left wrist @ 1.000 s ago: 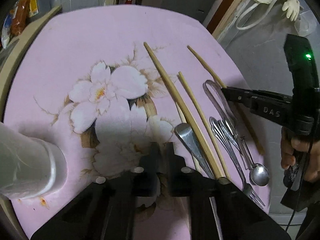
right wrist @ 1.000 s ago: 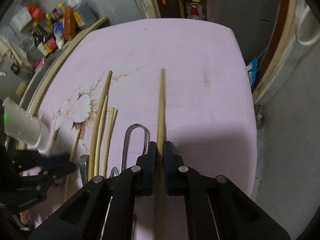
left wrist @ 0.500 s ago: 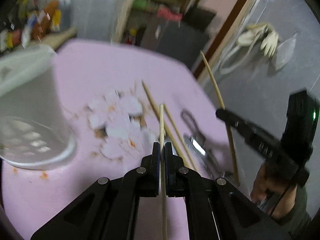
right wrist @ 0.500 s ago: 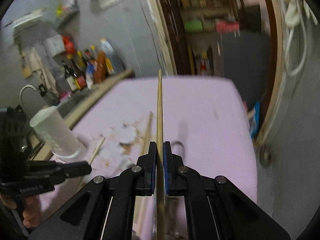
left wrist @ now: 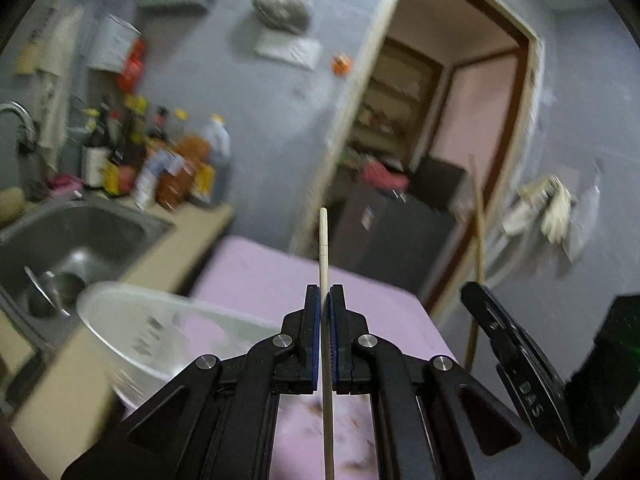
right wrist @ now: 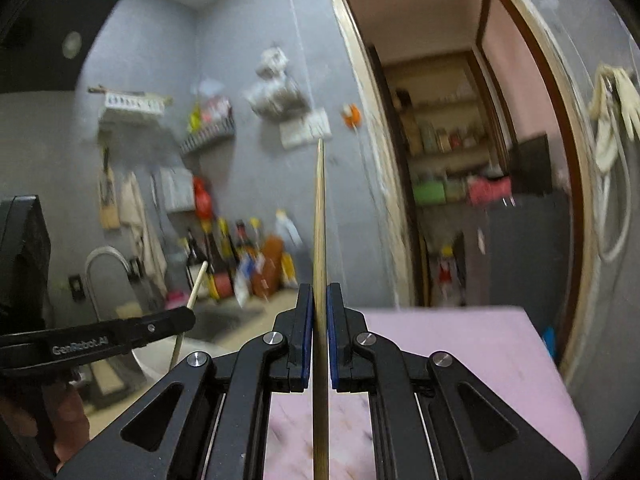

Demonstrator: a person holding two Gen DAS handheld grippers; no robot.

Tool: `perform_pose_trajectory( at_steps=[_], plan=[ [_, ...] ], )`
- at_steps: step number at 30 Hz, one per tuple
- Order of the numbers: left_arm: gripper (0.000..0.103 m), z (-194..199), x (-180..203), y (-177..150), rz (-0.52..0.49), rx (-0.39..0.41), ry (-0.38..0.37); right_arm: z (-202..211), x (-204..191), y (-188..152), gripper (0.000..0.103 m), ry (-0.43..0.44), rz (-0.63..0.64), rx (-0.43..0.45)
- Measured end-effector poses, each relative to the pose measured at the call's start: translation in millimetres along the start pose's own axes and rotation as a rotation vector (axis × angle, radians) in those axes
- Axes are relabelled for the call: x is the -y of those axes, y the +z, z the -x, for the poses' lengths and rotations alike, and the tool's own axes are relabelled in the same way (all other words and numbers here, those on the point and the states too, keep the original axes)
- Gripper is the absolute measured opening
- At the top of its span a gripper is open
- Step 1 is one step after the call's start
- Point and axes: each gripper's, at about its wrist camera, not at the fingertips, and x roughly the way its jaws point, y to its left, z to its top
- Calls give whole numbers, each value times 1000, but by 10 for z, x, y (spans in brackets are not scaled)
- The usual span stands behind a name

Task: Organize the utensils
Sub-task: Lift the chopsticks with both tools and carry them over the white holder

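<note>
Left tool [left wrist: 324, 294] clamped on pale wooden chopstick [left wrist: 323, 240]; right tool [right wrist: 316, 292] clamped on longer tan wooden chopstick [right wrist: 319, 208]; both above pink-covered desk [left wrist: 256, 276]; white plastic cup [left wrist: 136, 328] lower left.

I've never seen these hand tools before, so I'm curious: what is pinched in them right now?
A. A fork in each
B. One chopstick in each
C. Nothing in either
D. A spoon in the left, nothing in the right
B: the left gripper is shut on a pale chopstick, and the right gripper on a darker chopstick.
</note>
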Motion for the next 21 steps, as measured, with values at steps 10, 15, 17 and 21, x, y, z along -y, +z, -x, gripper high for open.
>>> perform_pose_trajectory(
  at_steps=[10,15,17,21],
  plan=[
    [2,165,-1020,479,115,211,164,-525,-585,113,3,168,-117,130],
    [2,101,-1309,495,169,286,260,-716,-656,48,3,194,-132,144],
    [2,71,-1342,463,165,314,307,-754,-647,13,3,177,-125,153],
    [2,-19,-1344,362,151,345,373,-812,-649,-111,3,124,-116,148]
  ],
)
